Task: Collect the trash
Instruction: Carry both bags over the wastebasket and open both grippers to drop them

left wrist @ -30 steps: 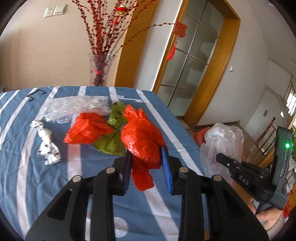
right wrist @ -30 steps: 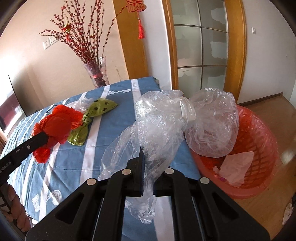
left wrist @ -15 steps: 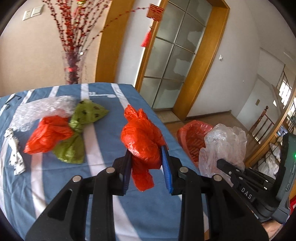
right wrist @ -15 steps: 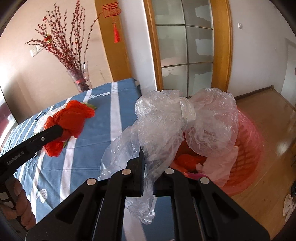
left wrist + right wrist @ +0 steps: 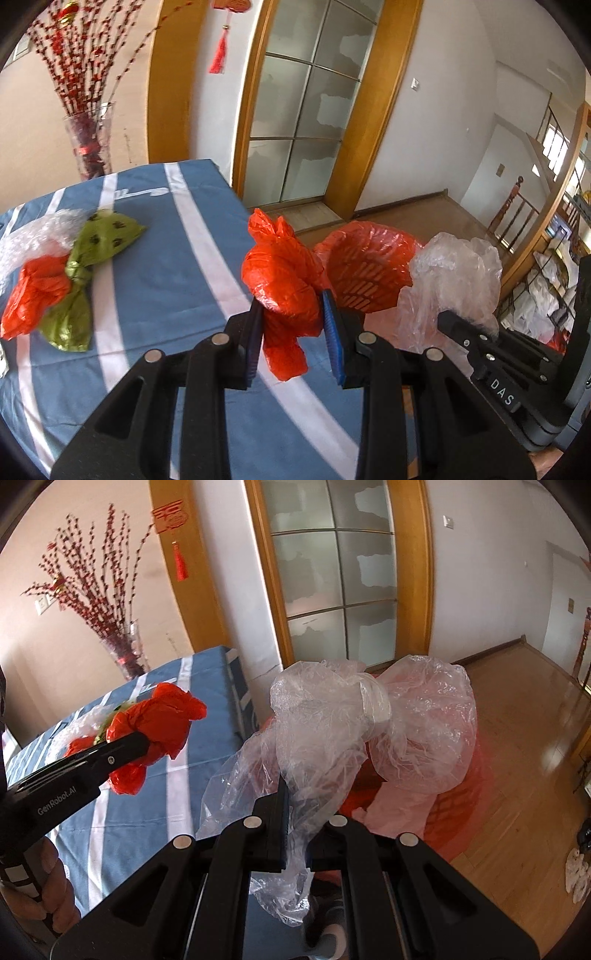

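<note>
We see a crumpled red plastic bag pinched between the blue pads of the left gripper, whose jaws stand partly closed around the bag's waist; the bag hangs clear of the table, near its right-hand edge. Just beside it, the right gripper has its jaws nearly together on a thin fold of a clear plastic bag, the bulk of which billows out ahead of the fingers. Behind and below both bundles sits a red slotted basket on the wooden floor, off the table's edge; in the right wrist view the clear bag hangs in front of it, with a pale piece of trash lying inside. Farther back on the blue striped tablecloth lie another red bag, a green bag knotted in the middle and a wad of bubble wrap, bunched together and touching. A glass vase of red branches stands at the table's far end.
</note>
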A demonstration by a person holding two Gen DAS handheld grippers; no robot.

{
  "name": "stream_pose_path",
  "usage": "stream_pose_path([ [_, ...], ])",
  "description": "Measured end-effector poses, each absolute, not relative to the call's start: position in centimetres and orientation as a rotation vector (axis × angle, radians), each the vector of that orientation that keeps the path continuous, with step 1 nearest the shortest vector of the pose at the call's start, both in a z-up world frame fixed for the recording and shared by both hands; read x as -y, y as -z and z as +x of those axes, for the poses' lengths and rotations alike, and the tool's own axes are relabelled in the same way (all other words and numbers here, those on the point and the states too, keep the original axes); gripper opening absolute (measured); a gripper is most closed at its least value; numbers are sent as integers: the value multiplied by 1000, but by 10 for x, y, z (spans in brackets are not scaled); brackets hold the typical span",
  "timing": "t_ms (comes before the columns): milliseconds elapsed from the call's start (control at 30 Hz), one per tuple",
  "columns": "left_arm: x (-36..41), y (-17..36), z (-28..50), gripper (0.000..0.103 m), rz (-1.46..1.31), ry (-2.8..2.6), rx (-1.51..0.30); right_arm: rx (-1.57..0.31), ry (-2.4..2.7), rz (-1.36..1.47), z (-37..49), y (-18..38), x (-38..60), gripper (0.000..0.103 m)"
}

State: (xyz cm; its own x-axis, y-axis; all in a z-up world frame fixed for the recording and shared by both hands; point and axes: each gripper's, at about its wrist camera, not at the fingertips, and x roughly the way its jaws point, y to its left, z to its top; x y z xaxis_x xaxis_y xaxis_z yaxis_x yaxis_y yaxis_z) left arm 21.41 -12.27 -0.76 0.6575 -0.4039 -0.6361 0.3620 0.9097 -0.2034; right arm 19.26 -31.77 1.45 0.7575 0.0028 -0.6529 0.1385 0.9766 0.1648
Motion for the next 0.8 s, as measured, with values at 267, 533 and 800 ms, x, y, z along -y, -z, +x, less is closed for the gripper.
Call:
stream_pose_path([
  [267, 156, 11, 225, 31, -26, 472, -747, -708, 117, 234, 195, -10, 344, 7],
  [533, 182, 16, 233, 31, -13, 508, -760, -712, 154, 249, 198, -5, 367, 7],
  [800, 202, 20, 243, 31, -20, 543, -777, -720, 182, 262, 203, -2, 387, 7],
])
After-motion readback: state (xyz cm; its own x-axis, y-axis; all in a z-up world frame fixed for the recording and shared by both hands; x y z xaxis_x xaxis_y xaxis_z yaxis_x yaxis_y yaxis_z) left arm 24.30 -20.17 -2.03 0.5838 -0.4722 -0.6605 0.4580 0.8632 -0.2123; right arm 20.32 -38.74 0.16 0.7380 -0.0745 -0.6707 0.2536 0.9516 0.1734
